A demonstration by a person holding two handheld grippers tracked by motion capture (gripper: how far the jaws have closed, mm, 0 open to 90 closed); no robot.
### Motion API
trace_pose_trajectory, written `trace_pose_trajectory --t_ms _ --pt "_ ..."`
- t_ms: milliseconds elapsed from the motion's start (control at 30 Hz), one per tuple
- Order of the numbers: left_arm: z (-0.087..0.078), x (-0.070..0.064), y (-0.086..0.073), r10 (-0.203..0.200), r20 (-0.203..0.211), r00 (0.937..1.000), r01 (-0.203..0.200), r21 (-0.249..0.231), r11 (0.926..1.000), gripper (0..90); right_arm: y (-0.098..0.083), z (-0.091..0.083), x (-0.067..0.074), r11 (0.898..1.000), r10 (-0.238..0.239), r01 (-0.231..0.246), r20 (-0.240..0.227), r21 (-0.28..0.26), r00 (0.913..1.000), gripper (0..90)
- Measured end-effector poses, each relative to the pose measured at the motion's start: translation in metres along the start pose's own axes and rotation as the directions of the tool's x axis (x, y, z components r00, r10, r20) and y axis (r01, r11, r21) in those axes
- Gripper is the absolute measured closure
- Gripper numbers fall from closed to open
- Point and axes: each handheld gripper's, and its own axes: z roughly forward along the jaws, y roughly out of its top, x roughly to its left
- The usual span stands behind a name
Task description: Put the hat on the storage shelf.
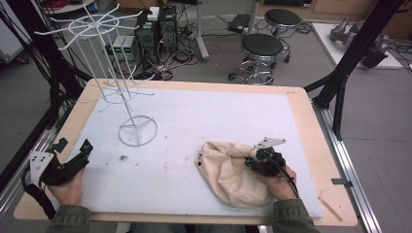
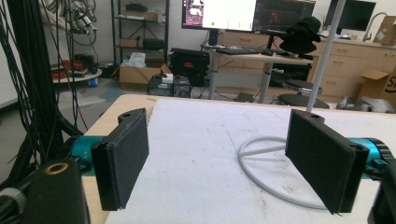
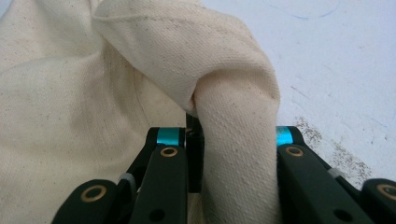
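The cloth bag (image 1: 232, 174) is plain cream with faint dark specks in its weave. The right gripper (image 1: 260, 162) and left gripper (image 1: 73, 162) are black with teal bands by the jaws. Beside the bag, the wire rack (image 1: 137, 130) is white; the desk (image 1: 311, 126) is light wood under a pale grey-white mat (image 1: 194, 121) with brown stains

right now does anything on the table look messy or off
Mostly tidy. The cream cloth bag lies crumpled, a fold pinched in the right gripper, and brown specks dirty the white mat by the wire rack.
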Motion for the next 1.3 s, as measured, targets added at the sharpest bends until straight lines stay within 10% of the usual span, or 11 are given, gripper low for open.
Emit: trace_pose_trajectory --t_ms 567,900,1300 --pt "-0.001 0.000 0.000 -0.002 -0.002 1.0000 0.002 0.000 1.0000 21.7 0.000 -0.007 -0.007 0.991 0.106 -0.107 -0.010 -0.083 0.9943 75.7" --pt "-0.001 0.000 0.000 -0.010 0.004 0.9999 0.010 0.003 0.9999 21.7 -0.001 -0.020 -0.009 0.955 0.204 -0.212 -0.059 -0.206 0.9772 75.8" --pt "-0.001 0.000 0.000 -0.020 0.004 0.9998 0.020 -0.003 0.9998 21.8 0.007 -0.032 0.001 0.918 0.219 -0.231 -0.074 -0.321 0.9730 75.8"
